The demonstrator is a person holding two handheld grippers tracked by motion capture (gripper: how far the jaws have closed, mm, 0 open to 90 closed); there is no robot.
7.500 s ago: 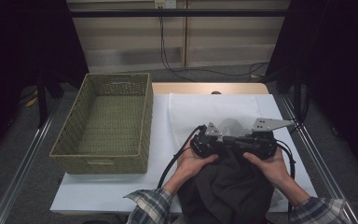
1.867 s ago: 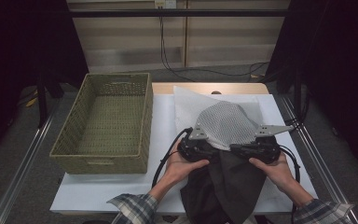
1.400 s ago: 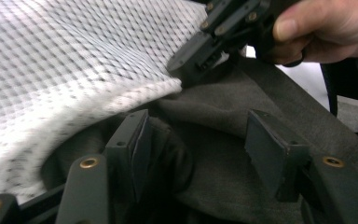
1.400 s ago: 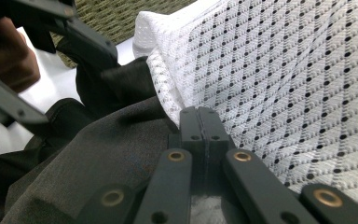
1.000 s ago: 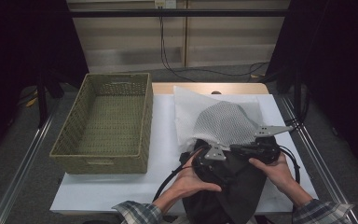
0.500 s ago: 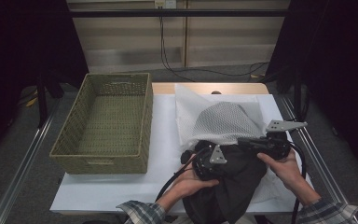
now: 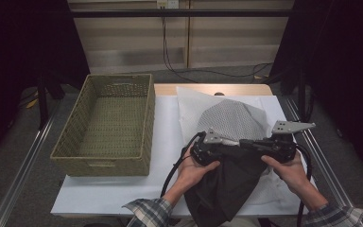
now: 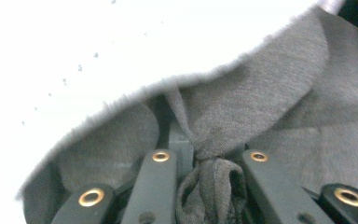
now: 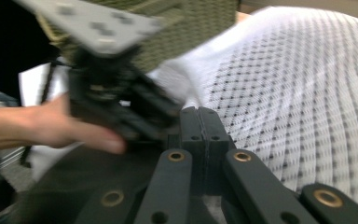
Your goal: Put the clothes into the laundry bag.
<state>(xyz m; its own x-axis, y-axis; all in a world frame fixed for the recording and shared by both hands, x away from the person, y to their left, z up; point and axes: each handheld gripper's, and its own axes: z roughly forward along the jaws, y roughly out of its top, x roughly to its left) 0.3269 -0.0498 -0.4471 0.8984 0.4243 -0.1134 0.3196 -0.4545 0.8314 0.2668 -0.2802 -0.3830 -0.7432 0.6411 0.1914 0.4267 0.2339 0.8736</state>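
Both grippers meet over the dark grey garment (image 7: 227,182) in the high view: the left gripper (image 7: 207,152) and the right gripper (image 7: 276,147) each have an edge of it, and most of the cloth hangs off the near edge of the table (image 7: 104,201). Beyond it a white mesh laundry bag (image 7: 229,118) lies on the table, touching the garment's upper edge, and an empty wicker basket (image 7: 106,125) stands well to the left. Judging by this, the garment is gripped but neither bagged nor in the basket; that is all still to do. Count: one garment, one mesh bag, one basket, two grippers.

Left gripper view: its jaws have just been closing and now pinch a bunched fold of the grey garment (image 8: 214,179), with white surface behind.

Right gripper view: the jaws are pressed fully together at the garment's edge (image 9: 88,182), the mesh bag (image 9: 298,93) to one side and the other hand (image 9: 37,126) opposite.
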